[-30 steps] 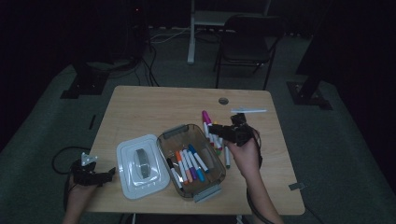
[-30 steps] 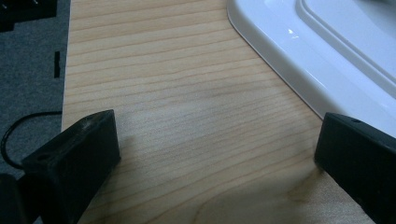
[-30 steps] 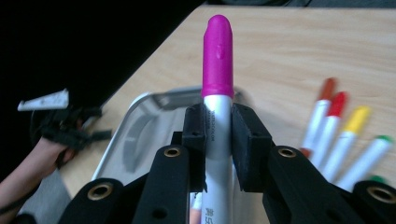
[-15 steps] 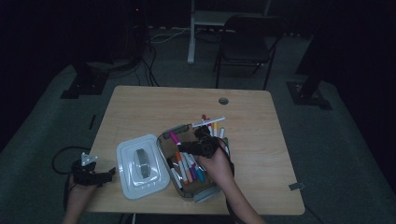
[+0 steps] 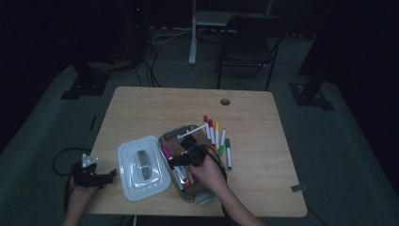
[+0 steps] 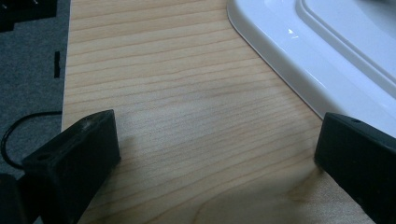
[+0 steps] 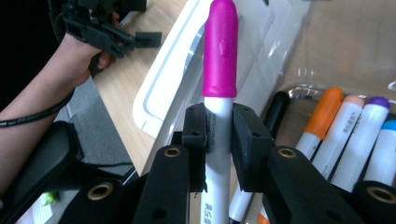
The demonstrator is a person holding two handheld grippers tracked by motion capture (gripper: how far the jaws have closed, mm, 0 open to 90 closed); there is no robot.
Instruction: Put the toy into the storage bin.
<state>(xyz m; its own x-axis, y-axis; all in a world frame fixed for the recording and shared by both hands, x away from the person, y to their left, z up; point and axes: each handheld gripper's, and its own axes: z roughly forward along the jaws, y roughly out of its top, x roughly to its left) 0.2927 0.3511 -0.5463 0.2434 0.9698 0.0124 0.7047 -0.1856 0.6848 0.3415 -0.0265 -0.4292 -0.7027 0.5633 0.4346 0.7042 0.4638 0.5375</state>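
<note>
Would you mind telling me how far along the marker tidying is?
Several markers already lie in the clear box. The right gripper holds a pink-capped marker over it. Five loose markers remain on the table, and the white lid is off.

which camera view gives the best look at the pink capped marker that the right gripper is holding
The right gripper view: the pink-capped marker stands close up, its white barrel clamped between the jaws of the right gripper. The high view shows it small and dim over the clear box, cap pointing toward the white lid.
</note>
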